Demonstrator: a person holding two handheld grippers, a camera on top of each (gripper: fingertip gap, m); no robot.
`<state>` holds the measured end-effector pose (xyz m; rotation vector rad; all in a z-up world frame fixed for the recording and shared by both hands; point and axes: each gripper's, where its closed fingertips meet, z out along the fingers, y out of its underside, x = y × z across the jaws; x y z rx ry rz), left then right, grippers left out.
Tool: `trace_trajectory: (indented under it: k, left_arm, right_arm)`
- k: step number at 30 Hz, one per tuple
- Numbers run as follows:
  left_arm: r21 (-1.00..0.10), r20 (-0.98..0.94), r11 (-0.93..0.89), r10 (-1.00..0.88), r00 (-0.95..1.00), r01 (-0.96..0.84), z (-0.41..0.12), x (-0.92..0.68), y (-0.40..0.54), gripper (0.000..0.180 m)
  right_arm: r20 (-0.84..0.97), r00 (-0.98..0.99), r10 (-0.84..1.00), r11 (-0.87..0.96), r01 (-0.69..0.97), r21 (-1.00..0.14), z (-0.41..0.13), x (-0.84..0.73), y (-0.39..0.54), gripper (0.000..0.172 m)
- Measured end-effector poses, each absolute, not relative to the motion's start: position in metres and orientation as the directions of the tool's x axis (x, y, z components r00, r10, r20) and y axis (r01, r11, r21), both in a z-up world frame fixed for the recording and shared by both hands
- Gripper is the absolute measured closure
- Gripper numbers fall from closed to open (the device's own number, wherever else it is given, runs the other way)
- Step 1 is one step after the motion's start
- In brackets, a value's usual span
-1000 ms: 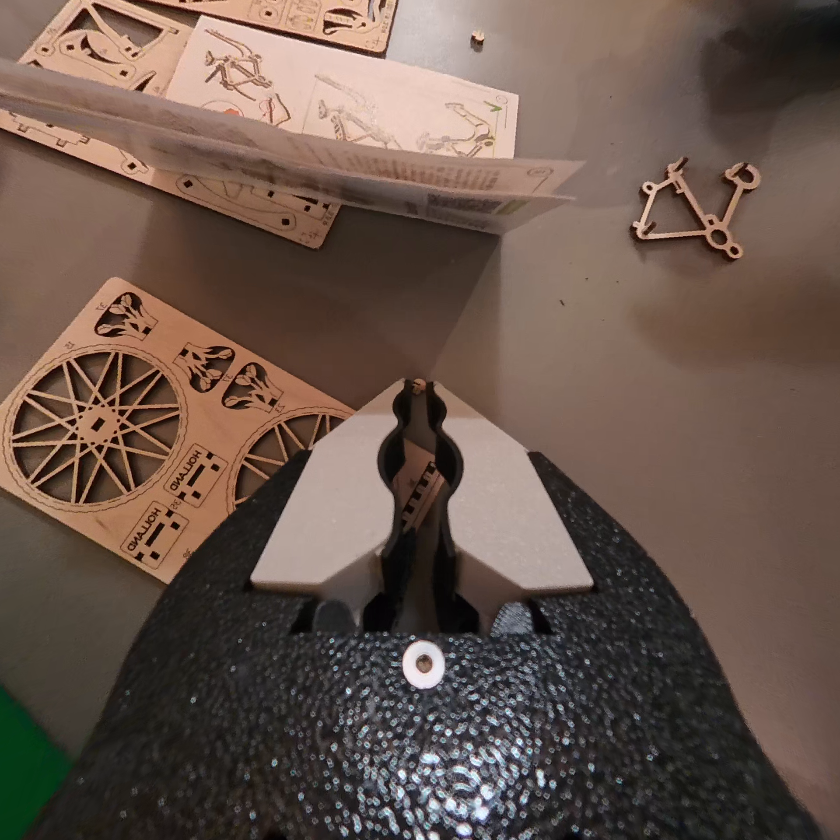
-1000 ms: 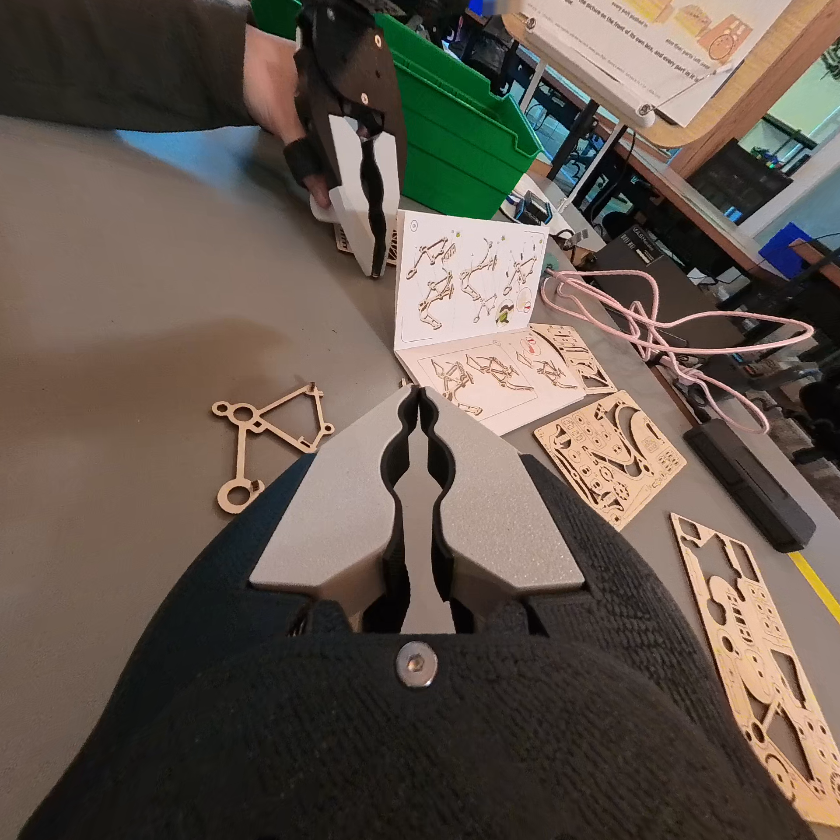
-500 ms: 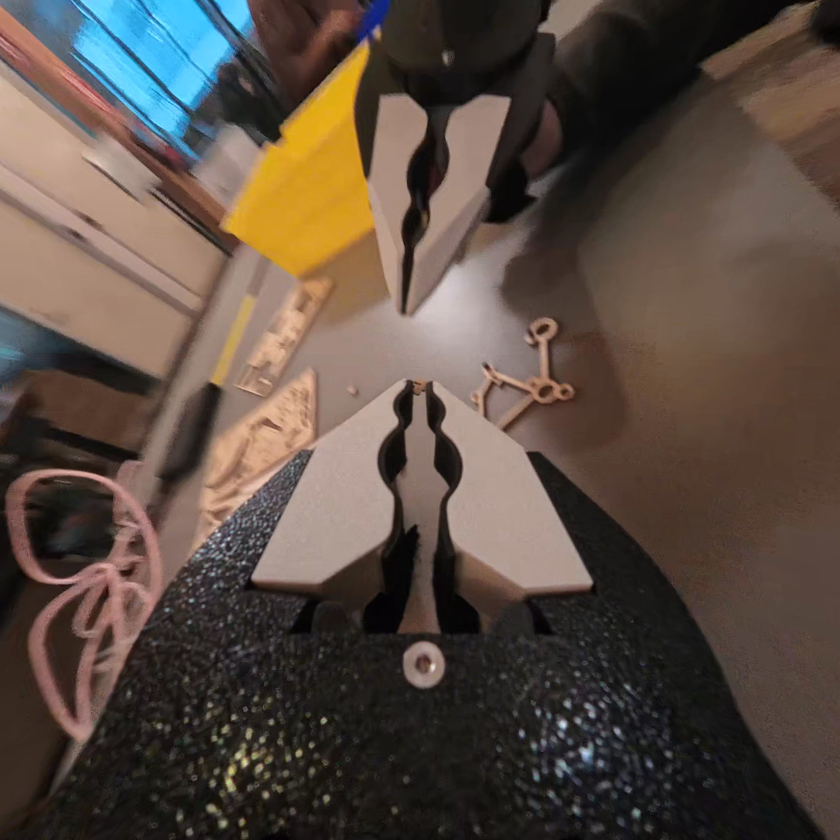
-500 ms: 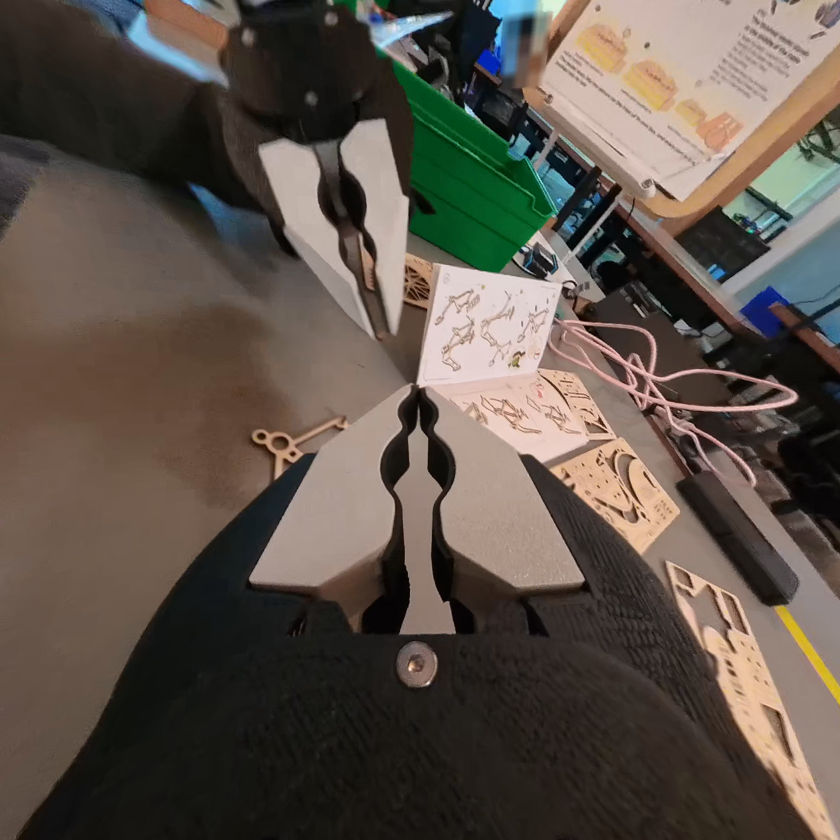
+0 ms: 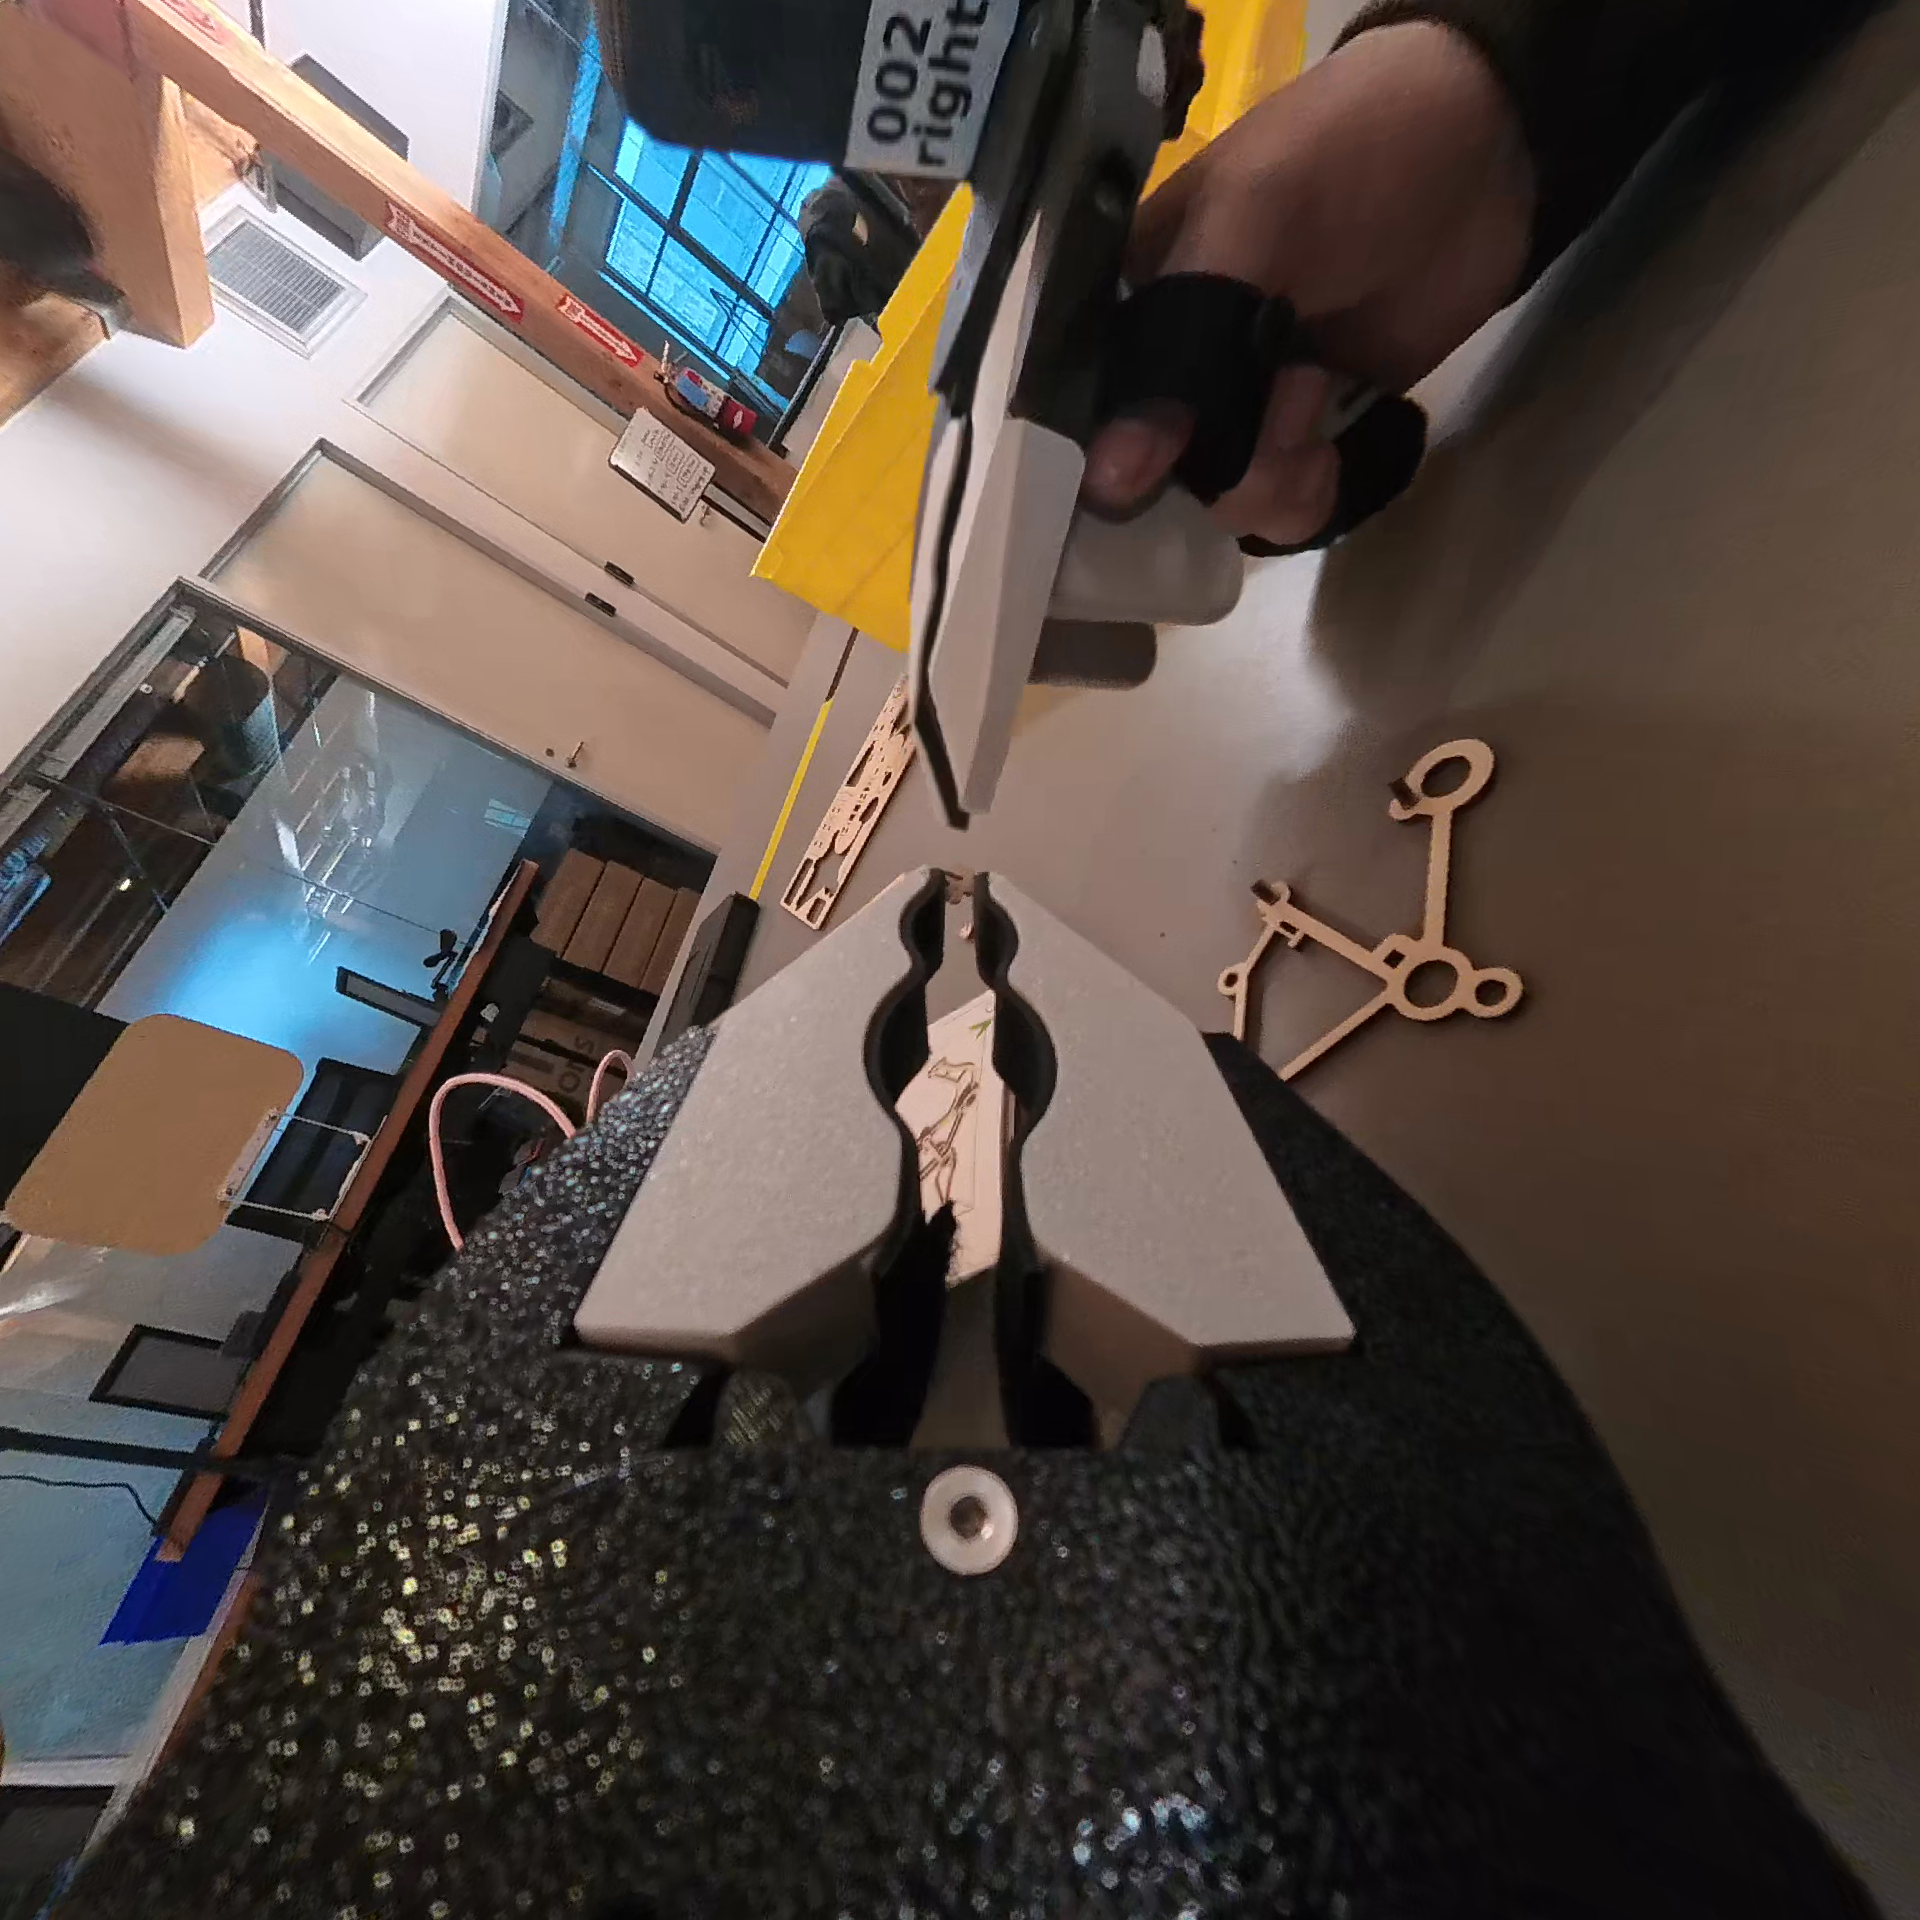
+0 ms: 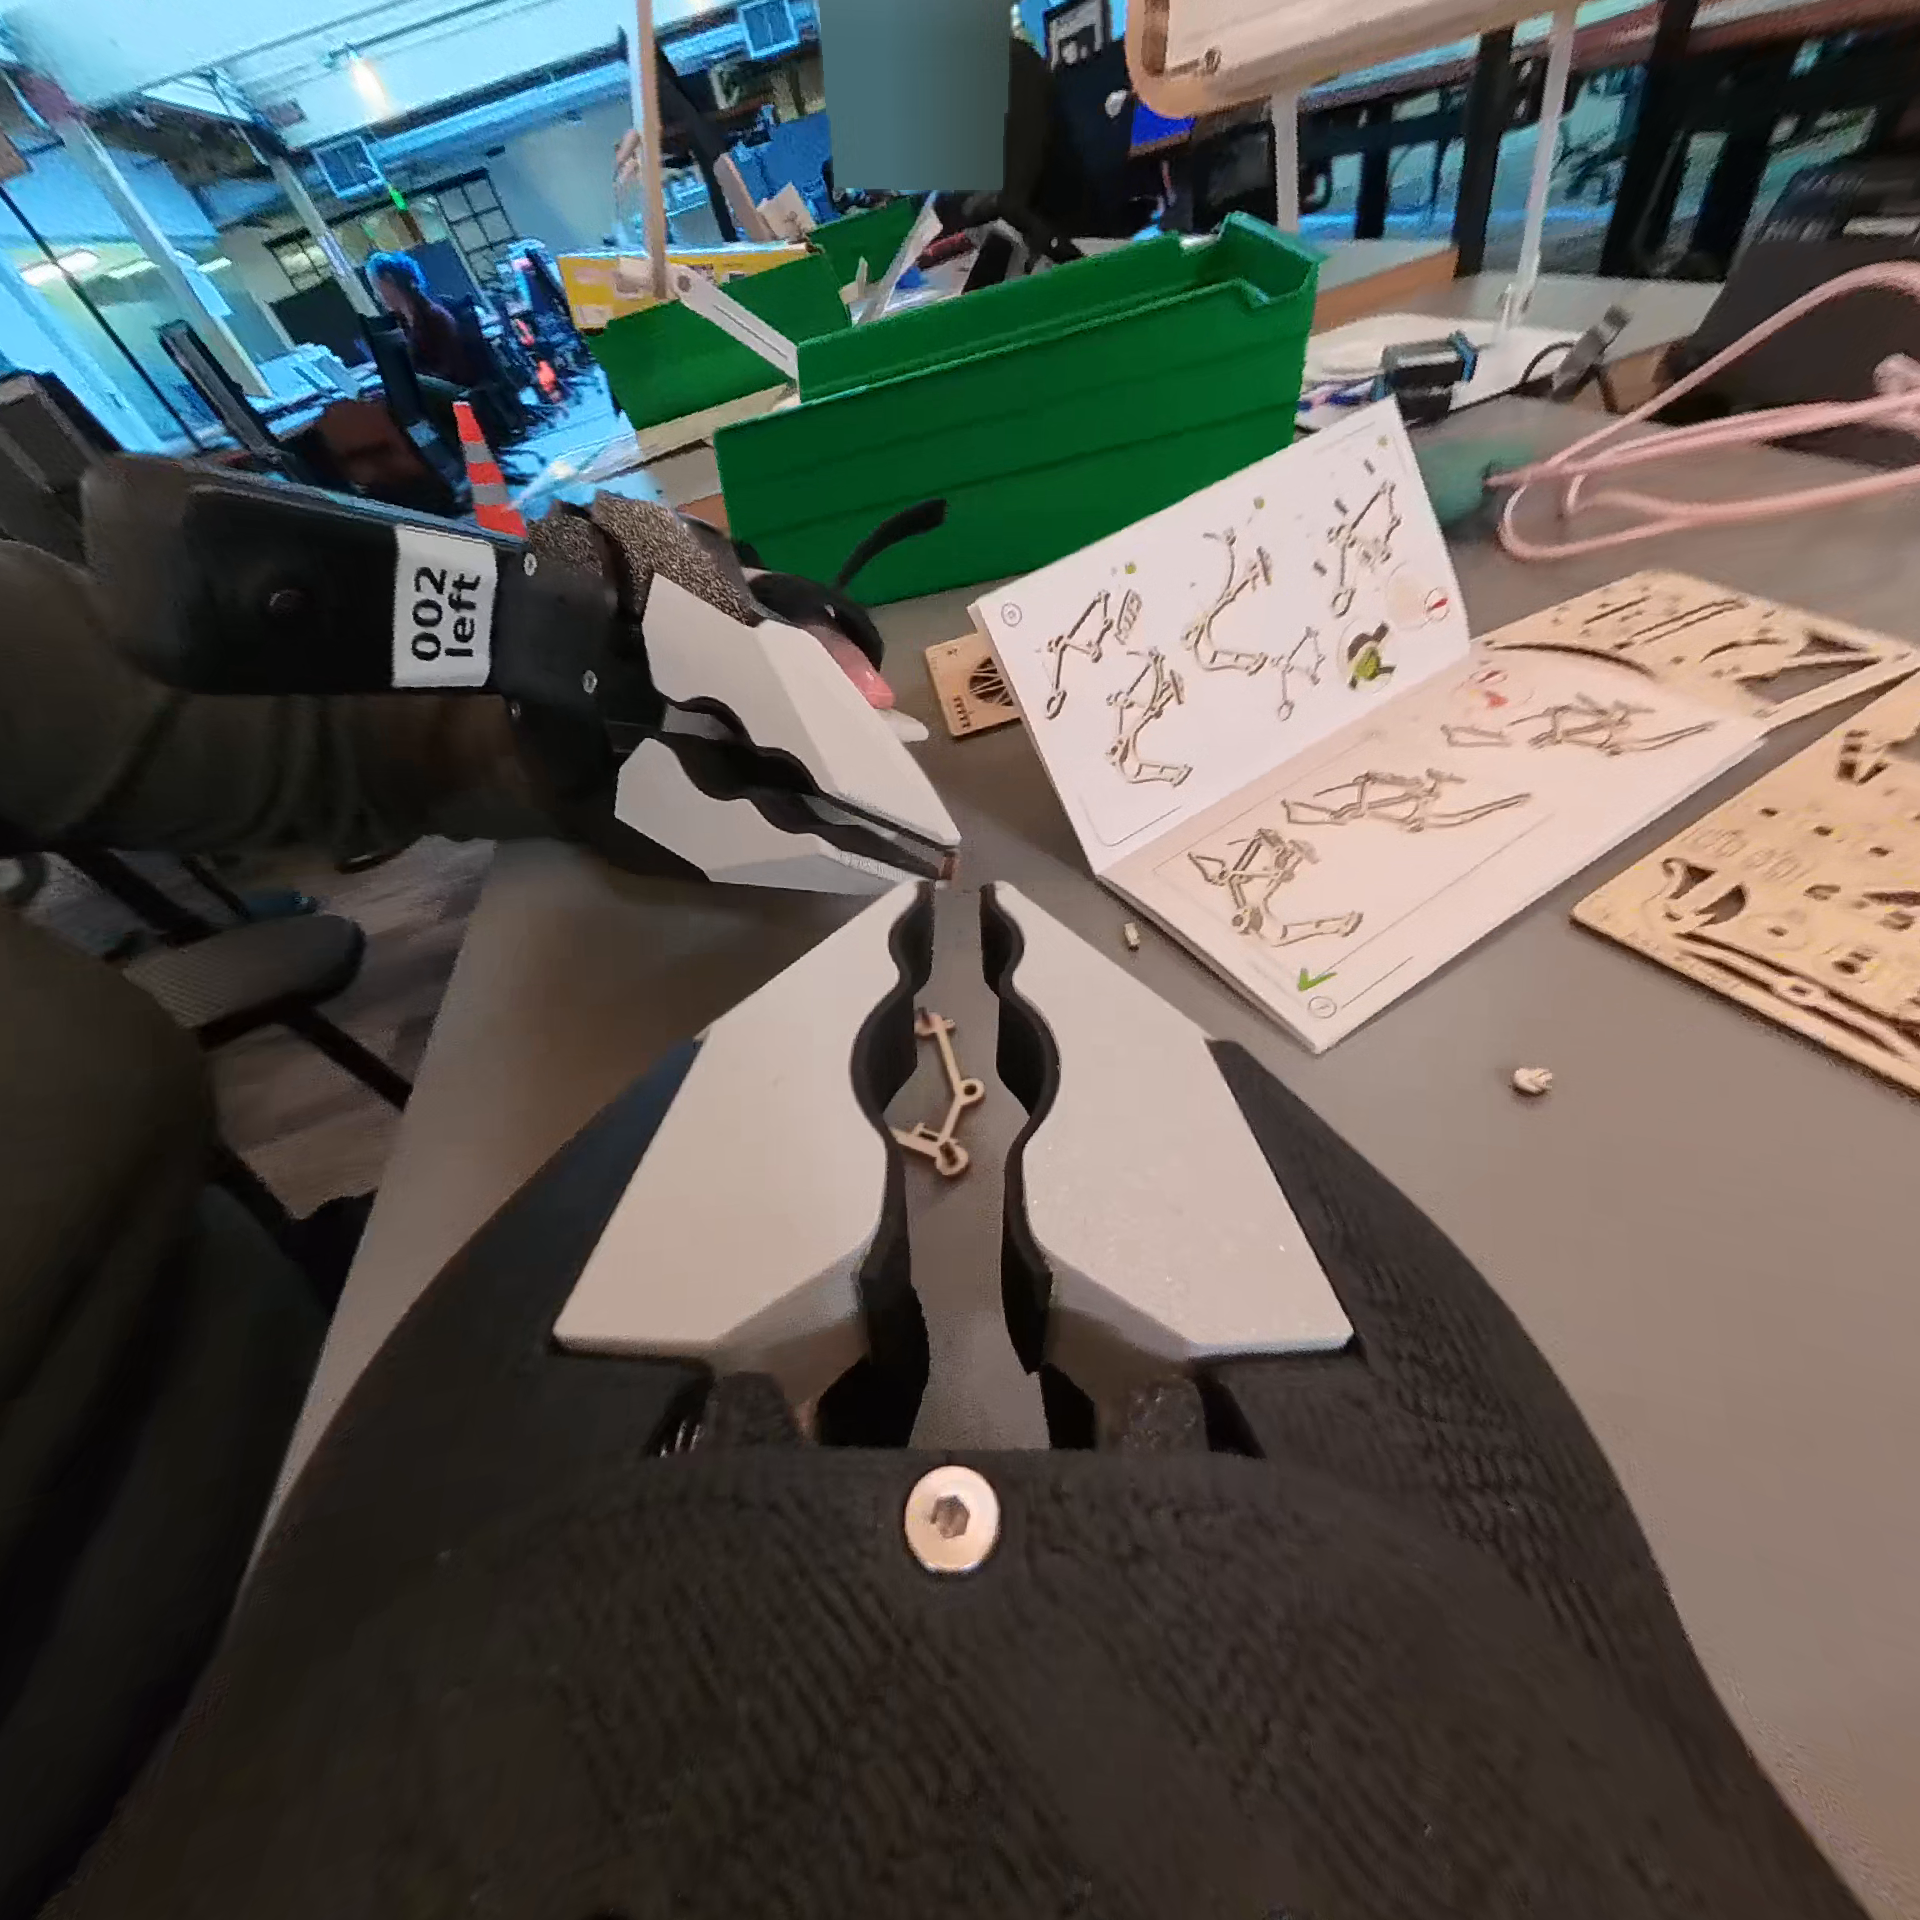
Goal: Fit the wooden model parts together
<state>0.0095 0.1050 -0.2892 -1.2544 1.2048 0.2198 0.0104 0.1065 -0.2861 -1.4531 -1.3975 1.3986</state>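
Between the tips of the left gripper (image 5: 961, 885) sits a tiny wooden peg (image 5: 958, 889), pinched at its very end; the right gripper (image 6: 957, 896) stands just beside it with its tips slightly apart and nothing in them. So small a hold could let the peg slip, twist or drop during a handover, in my judgement, and it would be hard to find on the grey table (image 6: 1558, 1299). Below the grippers lies the thin, pale, laser-cut wooden frame (image 5: 1392, 966), flat, with ring ends. Farther off are the folded paper booklet (image 6: 1299, 707), plywood sheets (image 6: 1787, 883) and a green plastic bin (image 6: 1018, 416).
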Motion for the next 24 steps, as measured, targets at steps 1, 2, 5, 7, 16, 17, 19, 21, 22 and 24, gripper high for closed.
trace_trajectory:
  k: [1,2,5,7,16,17,19,21,22,24]
  left_arm:
    - [-0.6,-0.783,0.378,-0.457,0.421,-0.705,-0.2893,0.0104,0.1047,0.178]
    - [-0.596,-0.786,0.383,-0.456,0.417,-0.706,-0.2893,0.0116,0.1041,0.177]
    - [-0.582,-0.798,0.396,-0.448,0.404,-0.71,-0.2891,0.0146,0.1026,0.178]
    - [-0.576,-0.802,0.4,-0.444,0.398,-0.713,-0.2892,0.0151,0.1022,0.178]
    - [-0.556,-0.817,0.41,-0.428,0.386,-0.723,-0.289,0.0164,0.1014,0.178]
    - [-0.554,-0.819,0.412,-0.427,0.384,-0.724,-0.289,0.0169,0.1011,0.178]
    - [-0.548,-0.823,0.416,-0.422,0.38,-0.726,-0.2886,0.0176,0.1004,0.178]
    - [-0.547,-0.825,0.412,-0.416,0.383,-0.729,-0.2883,0.0171,0.1007,0.178]
    - [-0.549,-0.823,0.407,-0.414,0.389,-0.73,-0.2877,0.0164,0.1013,0.178]
    - [-0.56,-0.816,0.399,-0.421,0.397,-0.726,-0.288,0.0158,0.1017,0.178]
  right_arm:
    - [-0.256,-0.158,0.953,-0.215,0.24,-0.947,-0.287,0.0098,0.1051,0.165]
    - [-0.273,-0.167,0.947,-0.229,0.24,-0.943,-0.2872,0.0092,0.1035,0.166]
    - [-0.317,-0.185,0.93,-0.271,0.239,-0.933,-0.2868,0.0084,0.101,0.167]
    - [-0.334,-0.183,0.925,-0.287,0.241,-0.927,-0.2873,0.0087,0.1023,0.169]
    - [-0.415,-0.212,0.885,-0.364,0.242,-0.899,-0.2863,0.0083,0.1,0.169]
    - [-0.42,-0.21,0.883,-0.371,0.238,-0.898,-0.2858,0.0082,0.1003,0.169]
    - [-0.438,-0.212,0.874,-0.391,0.232,-0.891,-0.2843,0.0081,0.1001,0.169]
    - [-0.437,-0.209,0.875,-0.386,0.241,-0.89,-0.2859,0.0078,0.0995,0.169]
    - [-0.432,-0.21,0.877,-0.38,0.247,-0.891,-0.2867,0.0077,0.0987,0.169]
    - [-0.426,-0.206,0.881,-0.373,0.251,-0.893,-0.2875,0.0074,0.0982,0.169]
